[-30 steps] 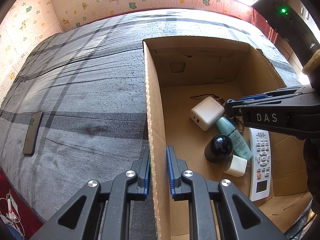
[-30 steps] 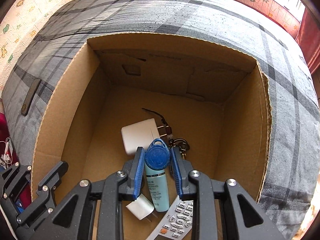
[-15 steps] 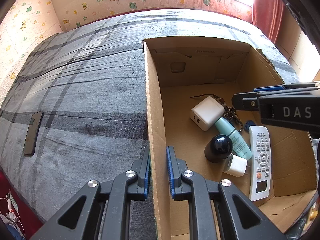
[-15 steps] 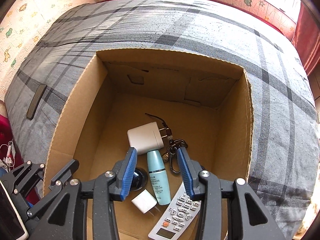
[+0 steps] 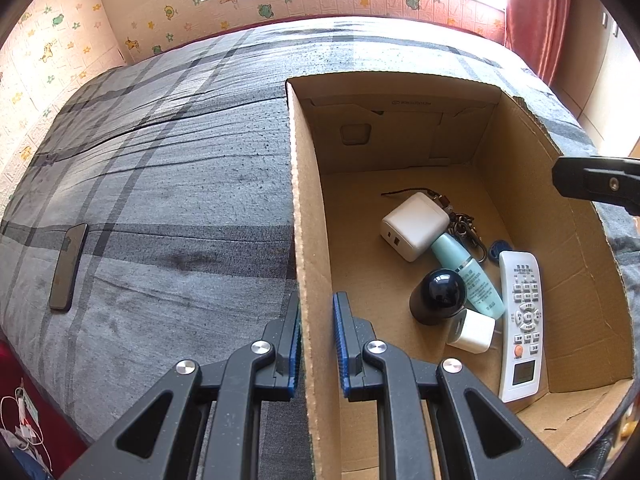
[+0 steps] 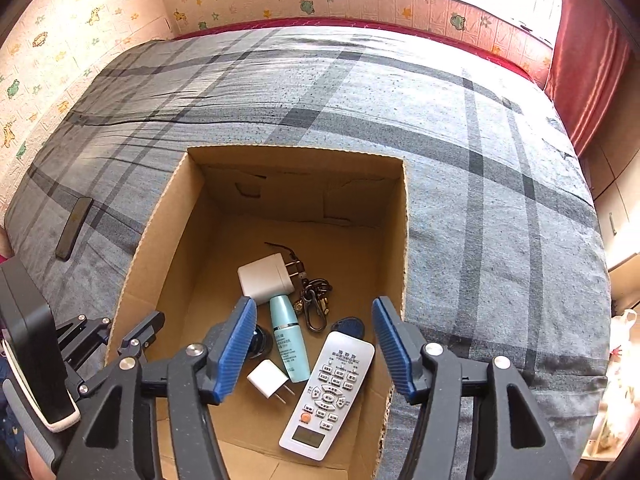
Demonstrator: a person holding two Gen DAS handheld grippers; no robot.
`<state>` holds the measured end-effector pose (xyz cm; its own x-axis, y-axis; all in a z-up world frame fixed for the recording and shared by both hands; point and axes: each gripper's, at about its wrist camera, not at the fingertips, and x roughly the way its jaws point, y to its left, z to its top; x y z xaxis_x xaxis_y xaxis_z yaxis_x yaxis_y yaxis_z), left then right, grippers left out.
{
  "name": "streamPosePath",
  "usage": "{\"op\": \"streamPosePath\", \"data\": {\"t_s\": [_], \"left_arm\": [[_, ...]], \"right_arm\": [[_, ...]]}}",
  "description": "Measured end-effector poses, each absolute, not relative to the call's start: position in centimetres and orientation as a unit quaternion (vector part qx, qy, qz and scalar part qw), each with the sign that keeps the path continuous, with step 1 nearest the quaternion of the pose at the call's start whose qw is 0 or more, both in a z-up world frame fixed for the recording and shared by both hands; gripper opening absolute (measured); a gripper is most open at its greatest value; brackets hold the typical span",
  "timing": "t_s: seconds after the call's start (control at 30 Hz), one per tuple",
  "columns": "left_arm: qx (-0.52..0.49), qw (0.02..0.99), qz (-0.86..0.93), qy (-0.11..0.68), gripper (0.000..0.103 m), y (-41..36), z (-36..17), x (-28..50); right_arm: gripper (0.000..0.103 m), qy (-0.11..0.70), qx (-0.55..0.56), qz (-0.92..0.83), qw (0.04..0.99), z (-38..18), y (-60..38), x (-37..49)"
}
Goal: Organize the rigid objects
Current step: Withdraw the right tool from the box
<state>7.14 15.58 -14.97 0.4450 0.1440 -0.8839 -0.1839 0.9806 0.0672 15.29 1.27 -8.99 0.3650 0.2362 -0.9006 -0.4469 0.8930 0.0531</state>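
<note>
The right gripper [image 6: 314,356] is opening wide with nothing between its pads, having let go the blue key fob [image 6: 348,327], now lying in the cardboard box [image 5: 308,216] at centre frame beside the remote [image 6: 328,392]. The left gripper [image 5: 317,344] is still pinching the box wall.

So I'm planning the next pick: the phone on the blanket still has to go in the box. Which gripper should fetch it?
Right. The right gripper is empty, jaws opening above the box; the left gripper is clamped on the box wall. The phone lies across the blanket, though.

two chargers [image 6: 266,278], one bottle [image 6: 289,342], one remote [image 6: 328,394], one phone [image 5: 68,266].
</note>
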Motion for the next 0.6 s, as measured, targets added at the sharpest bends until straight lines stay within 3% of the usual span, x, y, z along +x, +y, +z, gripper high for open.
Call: {"op": "streamPosePath", "data": {"t_s": [0.2, 0.43, 0.6], "left_arm": [[-0.018, 0.849, 0.096, 0.519, 0.016, 15.5, -14.9, 7.1], [-0.014, 0.849, 0.099, 0.519, 0.016, 15.3, -14.9, 7.2], [-0.012, 0.848, 0.100, 0.520, 0.016, 15.2, -14.9, 7.2]], "right_arm": [[0.077, 0.514, -0.100, 0.193, 0.830, -8.1, -0.7, 14.0], [0.100, 0.503, -0.092, 0.187, 0.839, -6.9, -2.5, 12.3], [0.103, 0.493, -0.086, 0.183, 0.846, -6.1, -3.7, 11.0]]}}
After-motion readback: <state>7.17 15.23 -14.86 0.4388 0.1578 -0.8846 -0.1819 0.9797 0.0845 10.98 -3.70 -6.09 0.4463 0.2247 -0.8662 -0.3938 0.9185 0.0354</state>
